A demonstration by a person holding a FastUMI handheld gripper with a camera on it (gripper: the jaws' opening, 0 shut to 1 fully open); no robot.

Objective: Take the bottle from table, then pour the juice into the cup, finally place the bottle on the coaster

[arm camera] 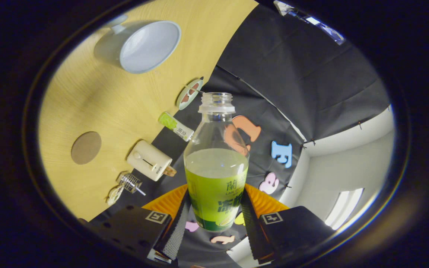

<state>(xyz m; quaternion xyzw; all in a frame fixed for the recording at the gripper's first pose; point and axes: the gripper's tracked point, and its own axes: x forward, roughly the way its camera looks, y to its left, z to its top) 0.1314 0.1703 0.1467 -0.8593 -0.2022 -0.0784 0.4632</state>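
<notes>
My gripper (214, 216) is shut on a clear plastic bottle (216, 163), both fingers pressing on its green-labelled lower part. The bottle has no cap and is about half full of pale green juice. It is lifted off the table and the whole view is rolled, so the wooden table (99, 96) slants away beyond the left finger. A white cup (145, 46) stands on the table far beyond the bottle's mouth, its opening facing me. A round brown coaster (86, 147) lies flat on the table, nearer to me than the cup.
Along the table's far edge stand a small green-capped bottle (175, 125), a cream box-shaped device (149, 160), a round dish with a pattern (189, 93), a little wire whisk-like tool (132, 183) and a lemon-slice piece (114, 195). Black booth cloth and a white wall lie behind.
</notes>
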